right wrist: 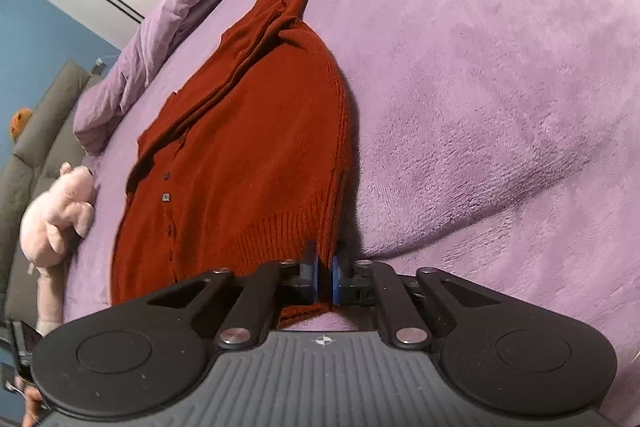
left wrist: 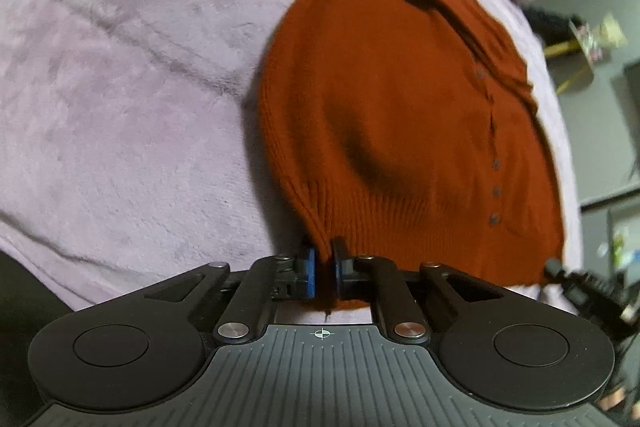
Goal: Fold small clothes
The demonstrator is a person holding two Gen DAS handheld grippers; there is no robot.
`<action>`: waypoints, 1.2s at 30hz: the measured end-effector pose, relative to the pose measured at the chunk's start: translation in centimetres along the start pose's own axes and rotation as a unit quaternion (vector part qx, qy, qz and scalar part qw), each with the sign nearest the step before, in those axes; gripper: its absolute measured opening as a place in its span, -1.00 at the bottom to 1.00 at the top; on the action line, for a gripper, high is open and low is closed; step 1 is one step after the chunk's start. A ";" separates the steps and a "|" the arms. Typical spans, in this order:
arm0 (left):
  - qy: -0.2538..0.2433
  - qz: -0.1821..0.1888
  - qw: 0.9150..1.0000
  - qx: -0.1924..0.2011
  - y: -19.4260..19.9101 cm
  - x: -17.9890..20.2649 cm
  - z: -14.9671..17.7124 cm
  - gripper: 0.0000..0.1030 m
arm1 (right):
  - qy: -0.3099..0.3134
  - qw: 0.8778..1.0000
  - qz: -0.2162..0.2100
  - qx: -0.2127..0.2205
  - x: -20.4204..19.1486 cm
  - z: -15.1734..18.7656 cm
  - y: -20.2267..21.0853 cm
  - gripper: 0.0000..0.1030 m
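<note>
Rust-red knit cardigan (left wrist: 400,131) lies on purple blanket (right wrist: 500,87). Left gripper (left wrist: 323,267) fingers pinch 1 hem corner. Right gripper (right wrist: 325,277) fingers pinch the other corner.

Open purple blanket (right wrist: 500,87) lies bare on both outer sides of the sweater (right wrist: 248,147). A pink plush toy (right wrist: 56,215) and bunched bedding (right wrist: 132,67) crowd the far side.

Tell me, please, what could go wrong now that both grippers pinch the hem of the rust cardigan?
1. The left gripper and right gripper each pinch only the edge of the ribbed hem; the knit may slip out.
2. The sleeves lie loosely folded on the cardigan; lifting might undo them.
</note>
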State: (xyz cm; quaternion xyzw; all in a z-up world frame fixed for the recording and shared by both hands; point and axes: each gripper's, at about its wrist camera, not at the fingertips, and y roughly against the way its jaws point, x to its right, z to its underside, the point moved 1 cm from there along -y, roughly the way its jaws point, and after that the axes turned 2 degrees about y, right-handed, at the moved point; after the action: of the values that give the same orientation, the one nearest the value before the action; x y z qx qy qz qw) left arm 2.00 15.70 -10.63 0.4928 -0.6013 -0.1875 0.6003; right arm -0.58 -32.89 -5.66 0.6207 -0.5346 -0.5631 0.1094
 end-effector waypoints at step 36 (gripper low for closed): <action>-0.033 -0.047 0.986 0.159 -3.1 5.5 -18.0 -0.83 | 0.098 0.988 0.079 0.090 -8.1 -17.7 -12.2 -0.89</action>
State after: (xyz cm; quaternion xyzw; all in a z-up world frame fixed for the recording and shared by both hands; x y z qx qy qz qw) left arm 20.62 16.43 -6.50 0.6032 -0.6191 -0.1338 0.4847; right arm 22.13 -29.81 -3.93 0.6355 -0.6177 -0.4386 0.1489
